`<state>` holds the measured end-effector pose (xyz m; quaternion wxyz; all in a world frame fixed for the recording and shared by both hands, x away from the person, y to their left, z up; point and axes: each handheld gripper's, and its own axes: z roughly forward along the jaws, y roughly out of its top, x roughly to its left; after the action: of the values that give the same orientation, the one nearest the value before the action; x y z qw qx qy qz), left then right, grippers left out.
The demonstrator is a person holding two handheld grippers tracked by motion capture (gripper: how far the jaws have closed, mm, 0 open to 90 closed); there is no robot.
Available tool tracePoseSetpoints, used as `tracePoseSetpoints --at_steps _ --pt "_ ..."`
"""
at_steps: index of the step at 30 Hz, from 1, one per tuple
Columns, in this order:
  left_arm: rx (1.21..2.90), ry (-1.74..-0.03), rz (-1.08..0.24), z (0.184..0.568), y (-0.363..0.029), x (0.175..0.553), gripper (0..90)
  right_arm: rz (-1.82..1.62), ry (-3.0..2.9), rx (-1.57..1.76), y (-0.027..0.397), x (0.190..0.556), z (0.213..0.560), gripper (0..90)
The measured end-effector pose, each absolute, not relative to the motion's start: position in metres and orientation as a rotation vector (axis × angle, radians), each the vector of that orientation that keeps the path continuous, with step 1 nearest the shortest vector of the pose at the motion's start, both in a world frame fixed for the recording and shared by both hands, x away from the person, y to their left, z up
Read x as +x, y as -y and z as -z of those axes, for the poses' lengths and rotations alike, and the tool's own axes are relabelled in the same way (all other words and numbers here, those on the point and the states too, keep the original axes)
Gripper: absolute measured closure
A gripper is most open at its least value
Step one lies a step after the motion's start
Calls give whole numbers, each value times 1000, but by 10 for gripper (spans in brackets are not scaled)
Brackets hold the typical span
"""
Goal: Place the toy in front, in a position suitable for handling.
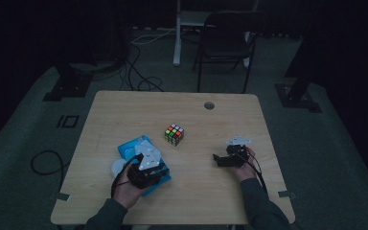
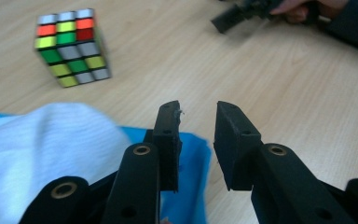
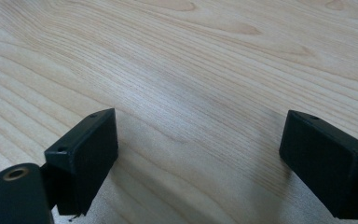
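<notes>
Left gripper (image 2: 196,122) hovers half-open and empty over the blue-and-white folded cloth (image 2: 51,140), probably lining up a grab, while the right gripper (image 3: 200,149) just idles wide-open over the light wooden table (image 3: 191,56).

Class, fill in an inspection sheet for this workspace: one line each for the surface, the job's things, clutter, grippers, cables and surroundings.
Surface: light wooden table with a round grommet hole near the far edge.
Job's things: blue cloth with a white patch, lying under the left gripper; puzzle cube upright at mid-table, apart from the cloth.
Clutter: small white round thing beside the cloth, too dim to identify.
Grippers: left gripper open over the cloth's edge, nothing between its pads; right gripper open wide over bare wood.
Cables: black floor cables behind the table; a loop on its left.
Surroundings: dark room, black chair, grey carpet.
</notes>
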<state>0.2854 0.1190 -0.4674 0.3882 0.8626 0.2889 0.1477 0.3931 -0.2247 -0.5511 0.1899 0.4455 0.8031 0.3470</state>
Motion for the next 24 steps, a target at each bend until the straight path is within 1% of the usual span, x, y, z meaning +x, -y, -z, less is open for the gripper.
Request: tracePoseSetpoints --at_steps 4,9,13,16,23,24 --pt "2228 -734 -363 475 -105 286 733 -975 -2257 1252 225 393 551 113" --pt "2277 -783 -374 483 -100 290 757 -976 -2257 1251 225 393 551 113" --pt "2304 -817 -408 486 -104 288 840 -976 -2258 1252 225 393 551 113" --pt "2322 -814 -419 486 -108 286 874 -976 -2257 1251 225 393 551 113" --pt "2327 -827 -434 487 -121 280 891 -975 -2257 1251 225 393 551 113" --pt "2325 -850 -463 487 -127 280 891 -976 -2258 1251 225 393 551 113"
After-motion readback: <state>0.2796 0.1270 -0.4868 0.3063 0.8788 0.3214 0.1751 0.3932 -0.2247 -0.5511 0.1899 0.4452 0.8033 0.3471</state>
